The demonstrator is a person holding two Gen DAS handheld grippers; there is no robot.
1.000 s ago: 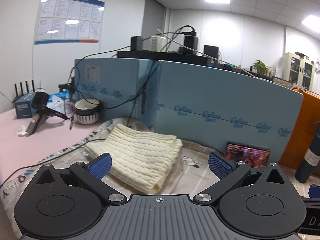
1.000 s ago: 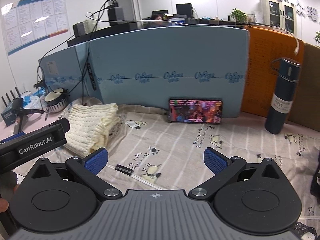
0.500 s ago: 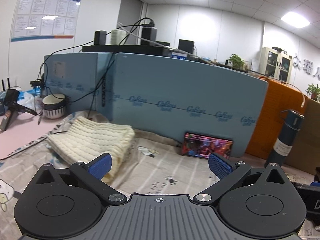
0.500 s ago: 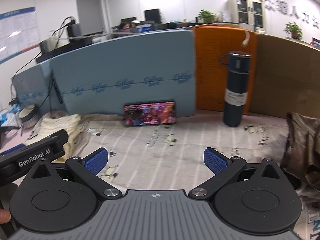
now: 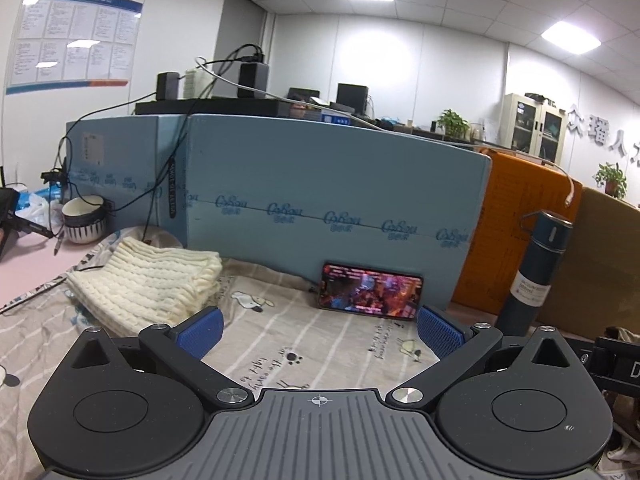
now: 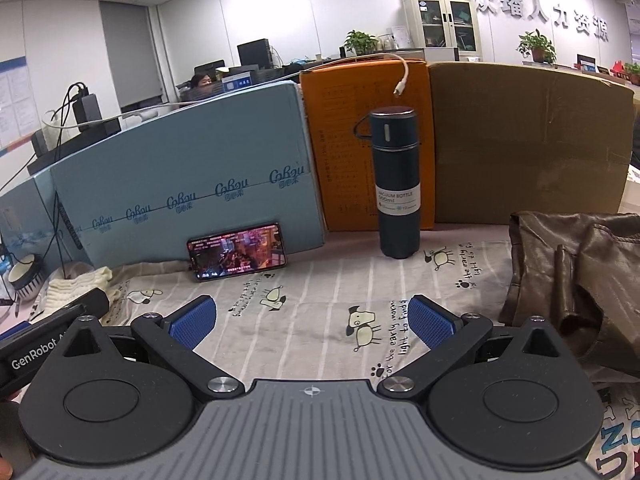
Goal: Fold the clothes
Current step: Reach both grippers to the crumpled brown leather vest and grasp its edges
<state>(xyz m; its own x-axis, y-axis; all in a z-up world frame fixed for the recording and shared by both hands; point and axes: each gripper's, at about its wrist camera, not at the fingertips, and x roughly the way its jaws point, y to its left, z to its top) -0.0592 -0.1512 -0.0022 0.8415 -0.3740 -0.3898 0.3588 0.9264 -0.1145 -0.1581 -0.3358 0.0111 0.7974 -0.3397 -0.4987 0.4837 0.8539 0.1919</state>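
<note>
Only the right wrist view shows the brown jacket (image 6: 576, 280), crumpled at right. The cream sweater (image 5: 148, 284) lies folded, far left. Left gripper (image 5: 319, 326) and right gripper (image 6: 312, 320) both gape, holding nothing.

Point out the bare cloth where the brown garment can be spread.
Open cloth lies between the phone, bottle and both open grippers. The left is taken by the folded cream sweater, the right by the brown garment.

Both wrist views look forward, low over the printed sheet (image 5: 304, 344), toward the foam partition; both share the phone (image 5: 370, 292) (image 6: 237, 250) and vacuum bottle (image 6: 397, 184).
</note>
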